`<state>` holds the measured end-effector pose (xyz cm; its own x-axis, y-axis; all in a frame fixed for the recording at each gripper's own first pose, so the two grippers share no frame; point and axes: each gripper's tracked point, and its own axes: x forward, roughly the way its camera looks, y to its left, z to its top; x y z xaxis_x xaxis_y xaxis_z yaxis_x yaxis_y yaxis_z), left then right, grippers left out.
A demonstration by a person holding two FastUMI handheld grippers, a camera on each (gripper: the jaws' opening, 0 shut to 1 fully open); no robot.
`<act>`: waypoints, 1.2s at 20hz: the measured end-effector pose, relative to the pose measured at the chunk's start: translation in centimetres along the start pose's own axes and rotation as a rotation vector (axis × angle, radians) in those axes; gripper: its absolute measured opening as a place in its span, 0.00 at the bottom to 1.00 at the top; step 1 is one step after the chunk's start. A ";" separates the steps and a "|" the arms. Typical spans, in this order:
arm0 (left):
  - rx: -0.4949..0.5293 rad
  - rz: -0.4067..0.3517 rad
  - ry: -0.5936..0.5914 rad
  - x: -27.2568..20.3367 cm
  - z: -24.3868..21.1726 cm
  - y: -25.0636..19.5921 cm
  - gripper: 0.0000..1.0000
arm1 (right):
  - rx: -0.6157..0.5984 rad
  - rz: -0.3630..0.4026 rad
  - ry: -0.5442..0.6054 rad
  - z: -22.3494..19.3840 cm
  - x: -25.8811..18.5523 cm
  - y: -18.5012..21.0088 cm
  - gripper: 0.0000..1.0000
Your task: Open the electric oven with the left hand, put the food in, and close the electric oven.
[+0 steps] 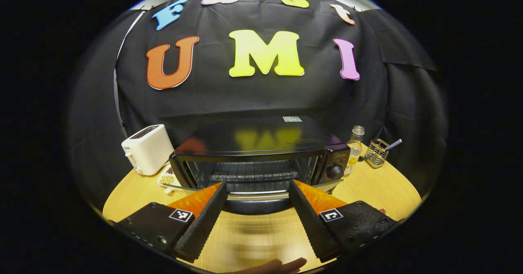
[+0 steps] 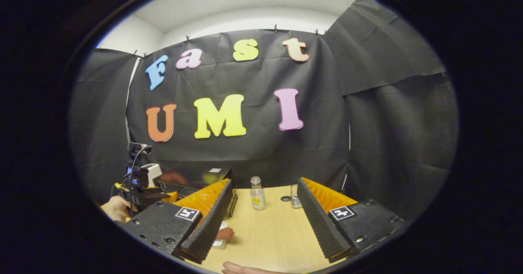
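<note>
Looking along my left gripper (image 1: 258,192), I see its fingers spread wide, holding nothing, right in front of the electric oven (image 1: 261,153), whose glass door hangs partly lowered with the wire rack (image 1: 253,175) visible inside. My right gripper (image 2: 265,198) is also spread and empty above the wooden table (image 2: 269,233); the food (image 2: 224,234) (reddish, half hidden) lies beside its left finger. A toaster (image 1: 148,148) stands left of the oven, a glass bottle (image 1: 354,148) right.
</note>
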<state>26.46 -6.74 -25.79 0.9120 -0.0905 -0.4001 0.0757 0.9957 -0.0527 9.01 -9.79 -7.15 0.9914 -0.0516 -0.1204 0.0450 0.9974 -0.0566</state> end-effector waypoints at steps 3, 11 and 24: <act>-0.003 0.003 -0.004 -1.1 -1.5 -0.2 0.97 | -0.003 0.006 0.016 -0.6 -0.1 0.4 1.00; 0.006 0.005 0.002 -3.4 -7.0 -0.7 0.96 | -0.040 -0.012 0.014 -1.1 -0.6 1.1 1.00; 0.025 -0.006 0.185 -3.3 -16.1 -1.0 0.96 | -0.046 0.024 0.055 -2.3 -0.5 3.5 1.00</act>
<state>16.90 -7.72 -39.14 0.8222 -0.0963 -0.5611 0.0932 0.9951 -0.0342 8.34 -6.40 -9.56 0.9837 -0.0317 -0.1769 0.0144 0.9951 -0.0983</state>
